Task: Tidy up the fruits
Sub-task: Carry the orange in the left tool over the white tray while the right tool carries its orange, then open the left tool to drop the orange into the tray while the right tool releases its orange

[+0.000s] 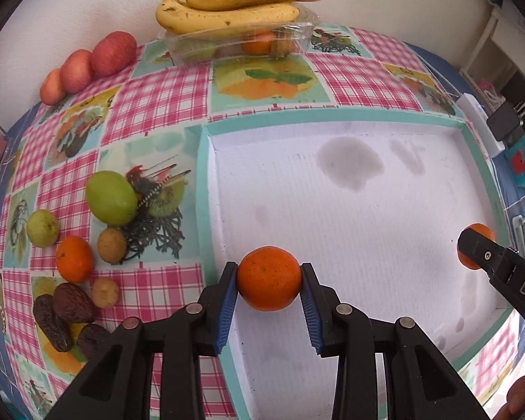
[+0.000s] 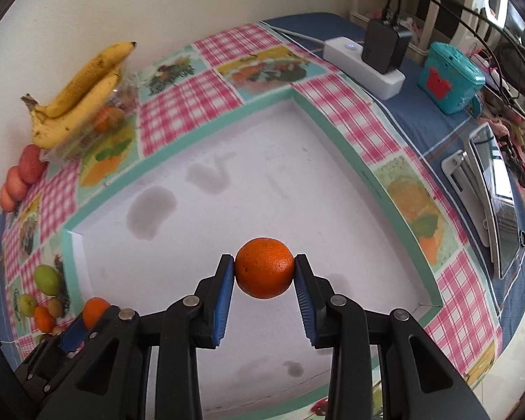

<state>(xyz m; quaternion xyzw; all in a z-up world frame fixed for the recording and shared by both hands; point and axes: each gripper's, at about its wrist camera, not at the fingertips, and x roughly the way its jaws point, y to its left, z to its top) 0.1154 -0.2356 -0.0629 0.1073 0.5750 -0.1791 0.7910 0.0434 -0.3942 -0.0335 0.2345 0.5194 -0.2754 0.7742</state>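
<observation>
My left gripper [image 1: 268, 281] is shut on an orange mandarin [image 1: 268, 277], held above the left part of a large white tray [image 1: 367, 210] with a teal rim. My right gripper [image 2: 264, 273] is shut on a second mandarin [image 2: 264, 268] over the tray's near middle. In the left wrist view the right gripper [image 1: 472, 248] shows at the tray's right edge with its mandarin [image 1: 481, 231] peeking out. On the cloth left of the tray lie two green fruits [image 1: 110, 197], a loose mandarin [image 1: 74, 258], small brown fruits [image 1: 111, 245] and dark avocados [image 1: 71, 302].
Bananas [image 1: 234, 5] rest on a clear plastic box [image 1: 241, 43] by the back wall, with three red apples [image 1: 113, 53] to its left. Right of the tray are a white power strip [image 2: 364, 66], a teal box [image 2: 449, 77] and a tablet [image 2: 497, 203].
</observation>
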